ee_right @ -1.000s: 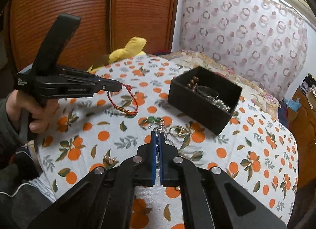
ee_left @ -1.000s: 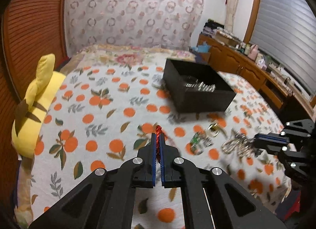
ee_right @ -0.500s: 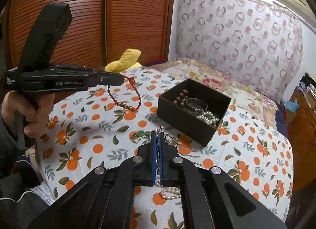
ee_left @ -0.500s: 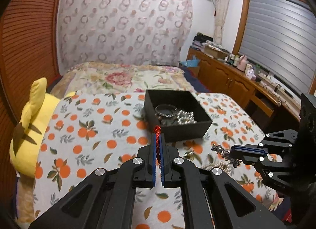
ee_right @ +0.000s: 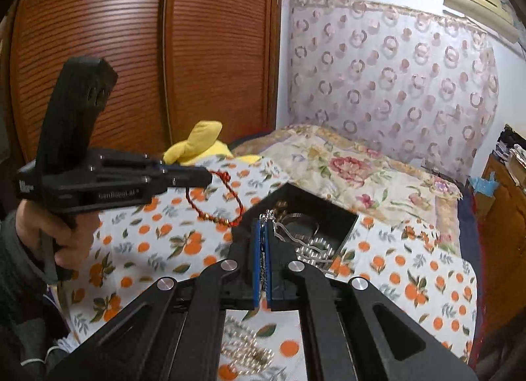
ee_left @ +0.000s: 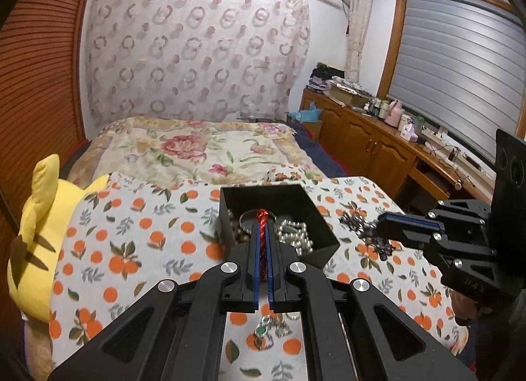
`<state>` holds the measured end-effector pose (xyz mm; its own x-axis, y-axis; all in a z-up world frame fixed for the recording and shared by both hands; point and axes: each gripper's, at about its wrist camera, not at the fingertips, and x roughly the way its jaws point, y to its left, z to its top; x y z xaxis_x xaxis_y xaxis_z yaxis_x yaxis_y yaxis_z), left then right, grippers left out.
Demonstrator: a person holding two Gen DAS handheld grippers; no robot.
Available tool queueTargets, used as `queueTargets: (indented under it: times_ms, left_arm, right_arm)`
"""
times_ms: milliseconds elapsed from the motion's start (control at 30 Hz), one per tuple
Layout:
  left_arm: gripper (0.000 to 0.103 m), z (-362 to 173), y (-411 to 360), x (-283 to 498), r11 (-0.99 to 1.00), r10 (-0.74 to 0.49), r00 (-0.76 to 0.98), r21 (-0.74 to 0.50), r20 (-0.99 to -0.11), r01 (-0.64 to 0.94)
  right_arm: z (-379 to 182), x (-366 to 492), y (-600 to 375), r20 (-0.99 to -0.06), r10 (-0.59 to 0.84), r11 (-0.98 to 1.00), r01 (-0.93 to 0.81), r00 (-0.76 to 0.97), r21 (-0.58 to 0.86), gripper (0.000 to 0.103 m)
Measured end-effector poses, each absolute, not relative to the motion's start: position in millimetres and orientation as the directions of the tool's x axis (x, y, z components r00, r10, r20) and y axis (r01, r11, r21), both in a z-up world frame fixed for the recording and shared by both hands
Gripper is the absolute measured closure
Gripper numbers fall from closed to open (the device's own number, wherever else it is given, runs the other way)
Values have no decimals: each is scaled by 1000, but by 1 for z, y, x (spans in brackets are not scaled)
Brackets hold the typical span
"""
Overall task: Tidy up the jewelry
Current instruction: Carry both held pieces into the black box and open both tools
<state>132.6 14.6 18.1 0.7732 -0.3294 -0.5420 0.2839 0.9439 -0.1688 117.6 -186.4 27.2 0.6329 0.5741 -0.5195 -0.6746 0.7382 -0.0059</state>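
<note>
The left gripper's [ee_left: 262,233] fingers pinched a red cord bracelet [ee_right: 215,202]; the right gripper's [ee_right: 262,243] fingers pinched a silver chain [ee_left: 365,228]. Both hung near the black box [ee_left: 323,233] on the bed [ee_left: 115,249]. Each piece probably needed centring over the box before release.

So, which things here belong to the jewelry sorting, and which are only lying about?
Belong to the job:
- red cord bracelet, held in the left tongs
- silver chain, held in the right tongs
- black box with pearls
- loose pieces on the bedspread

Lying about:
- yellow plush toy
- floral quilt
- cluttered cabinet
</note>
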Motion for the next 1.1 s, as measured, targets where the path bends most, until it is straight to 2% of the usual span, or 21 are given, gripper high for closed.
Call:
queueTargets:
  times_ms: [233, 533, 1100]
  left_arm:
    - [101, 24, 8, 156, 943, -332, 772, -161, -542, 293]
    - [101, 13, 2, 184, 952, -301, 757, -133, -580, 277]
    - [101, 2, -5, 210, 956, -282, 737, -110, -614, 274]
  right_arm:
    - [24, 159, -184, -498, 603, 726, -687, 623, 20, 100]
    - [-7, 204, -173, -527, 607, 724, -687, 595, 59, 100]
    - [-29, 221, -182, -544, 618, 732, -669, 568, 133, 98]
